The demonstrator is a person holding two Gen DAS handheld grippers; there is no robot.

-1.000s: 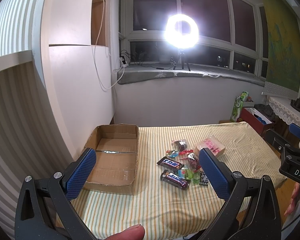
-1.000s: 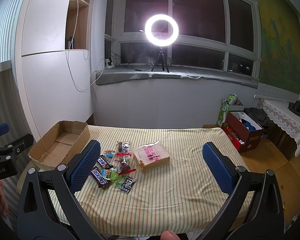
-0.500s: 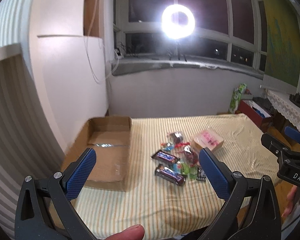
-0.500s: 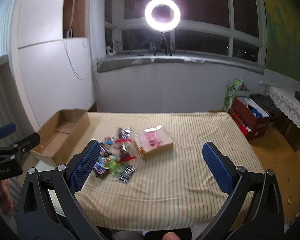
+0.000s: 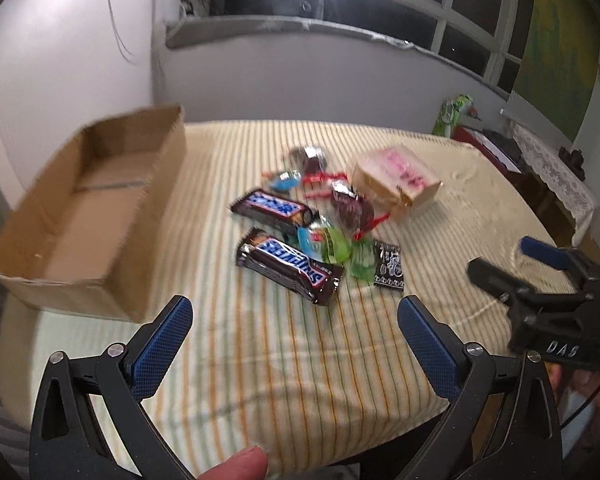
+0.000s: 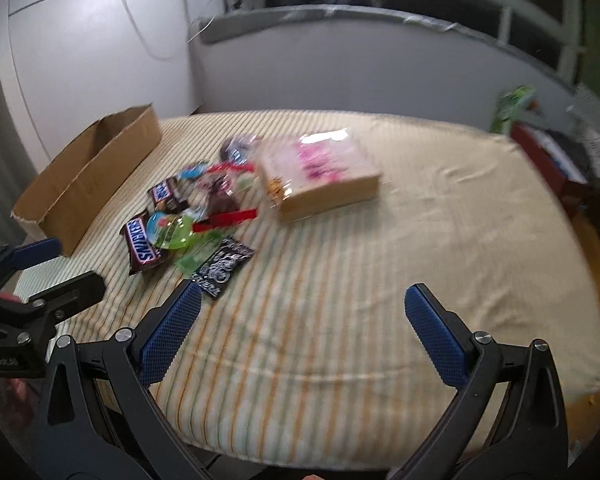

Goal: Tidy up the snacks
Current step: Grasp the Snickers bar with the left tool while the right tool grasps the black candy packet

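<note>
A pile of snacks lies mid-table: two Snickers bars [image 5: 290, 266] [image 5: 272, 208], green and blue wrapped sweets [image 5: 323, 242], a small black packet [image 5: 388, 270], dark red-tied candies [image 5: 349, 206] and a wrapped tan box with pink print [image 5: 395, 186] [image 6: 319, 174]. An open, empty cardboard box [image 5: 88, 216] [image 6: 88, 178] stands at the left. My left gripper [image 5: 296, 322] is open just short of the nearer Snickers bar. My right gripper [image 6: 301, 314] is open over bare cloth, its left finger by the black packet [image 6: 222, 266]. Both hold nothing.
The table wears a yellow striped cloth [image 5: 300, 360] with bare room to the right of the pile. A white cabinet [image 5: 60, 52] and grey wall stand behind. A red bin [image 6: 547, 156] and green bag [image 5: 453, 114] sit off the right edge.
Both grippers have moved forward and tilted down toward the table, so the snack pile and cardboard box now look much closer. Both still stand open and empty.
</note>
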